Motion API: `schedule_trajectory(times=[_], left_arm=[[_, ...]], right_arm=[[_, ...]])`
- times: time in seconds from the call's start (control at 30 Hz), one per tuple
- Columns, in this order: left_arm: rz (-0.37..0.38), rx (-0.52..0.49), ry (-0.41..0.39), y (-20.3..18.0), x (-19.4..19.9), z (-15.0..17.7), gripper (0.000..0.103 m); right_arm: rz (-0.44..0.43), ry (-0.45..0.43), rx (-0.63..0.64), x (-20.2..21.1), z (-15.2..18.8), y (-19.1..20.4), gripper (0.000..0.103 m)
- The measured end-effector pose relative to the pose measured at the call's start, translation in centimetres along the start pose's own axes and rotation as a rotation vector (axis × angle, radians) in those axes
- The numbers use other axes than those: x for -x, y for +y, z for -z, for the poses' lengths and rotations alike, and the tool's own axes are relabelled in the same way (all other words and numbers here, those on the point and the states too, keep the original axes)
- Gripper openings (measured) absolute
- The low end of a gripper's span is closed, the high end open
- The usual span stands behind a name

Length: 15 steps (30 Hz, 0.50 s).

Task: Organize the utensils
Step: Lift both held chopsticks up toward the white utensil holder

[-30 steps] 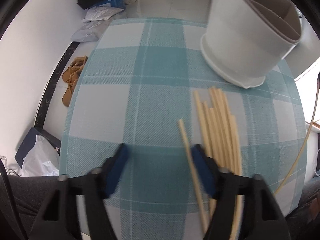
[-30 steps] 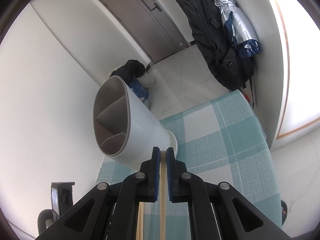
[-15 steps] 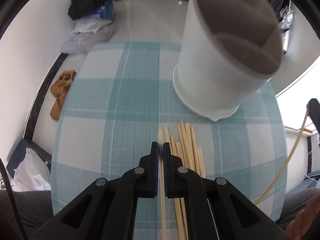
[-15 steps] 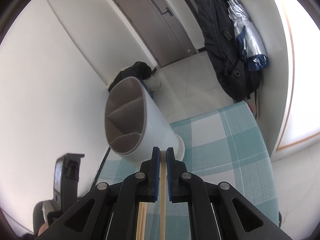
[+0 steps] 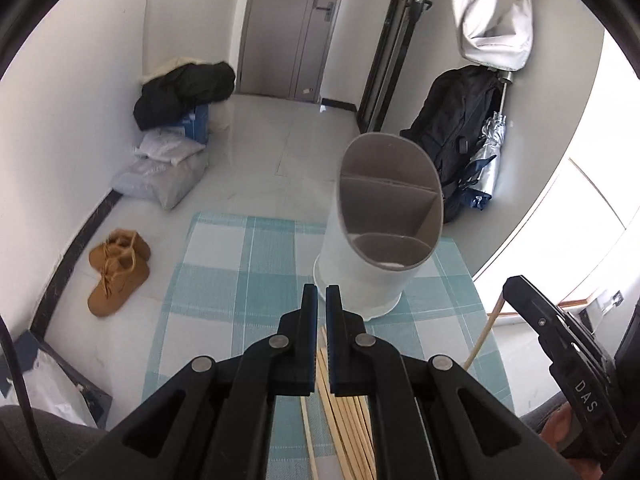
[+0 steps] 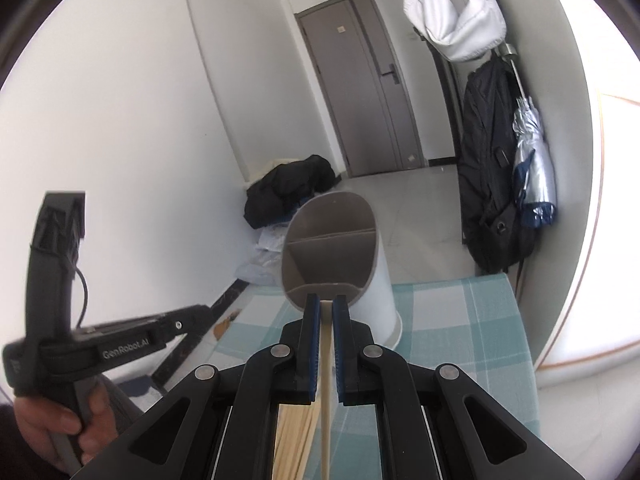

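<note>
The table (image 5: 248,280) is covered with a teal and white checked cloth, and beyond its far edge lies a pale tiled floor running to a grey door (image 5: 304,28). On that floor sit a dark heap of clothes (image 5: 184,88), some grey bags (image 5: 160,172) and a pair of tan boots (image 5: 116,276); a black coat (image 6: 492,184) and a folded silver umbrella (image 6: 534,168) hang by the right wall. A white utensil holder (image 5: 372,248) with grey dividers inside stands on the far part of the cloth, and a bundle of pale chopsticks (image 5: 348,432) lies flat on the cloth in front of it. The left gripper (image 5: 322,292) has its fingers fully together; a chopstick runs under them, but whether it is pinched cannot be told. The right gripper (image 6: 327,304) is closed on a single chopstick (image 6: 326,380), its tip showing between the blue pads just in front of the holder's rim. A second ago the left fingers stood wide apart low over the cloth beside the bundle; since then they have closed and the view has lifted, so the door and floor now show. The right gripper kept its grip and has straightened, with the holder now directly ahead.
</note>
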<state>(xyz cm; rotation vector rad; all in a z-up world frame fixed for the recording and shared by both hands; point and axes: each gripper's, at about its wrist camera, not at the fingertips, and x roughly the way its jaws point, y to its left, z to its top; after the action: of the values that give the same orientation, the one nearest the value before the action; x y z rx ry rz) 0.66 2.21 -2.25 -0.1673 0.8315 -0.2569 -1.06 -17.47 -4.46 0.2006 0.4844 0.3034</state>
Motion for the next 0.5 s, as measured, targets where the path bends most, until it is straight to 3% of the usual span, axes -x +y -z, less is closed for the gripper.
schedule_trajectory(times=[0.13,0.23,0.27,0.4,0.5], left_arm=[[-0.004,0.085,0.209,3.0,-4.0,0.4,0.001],[-0.037,0.083,0.321,4.0,-6.9,1.7,0.025],[-0.047,0.08,0.343,4.1,-7.6,1.9,0.039],[-0.059,0.04,0.355,3.2,-9.8,2.0,0.059],[-0.113,-0.013,0.368,2.3,-11.6,1.7,0.06]], right_arm=[[0.025,0.019,-0.032,0.1,0.2,-0.3,0.006],[0.04,0.026,-0.049,0.0,0.2,-0.8,0.006],[0.04,0.029,-0.058,0.0,0.2,-1.1,0.006],[0.052,0.037,-0.084,-0.4,0.4,-2.1,0.006],[0.058,0.041,-0.106,-0.7,0.5,-3.0,0.006]])
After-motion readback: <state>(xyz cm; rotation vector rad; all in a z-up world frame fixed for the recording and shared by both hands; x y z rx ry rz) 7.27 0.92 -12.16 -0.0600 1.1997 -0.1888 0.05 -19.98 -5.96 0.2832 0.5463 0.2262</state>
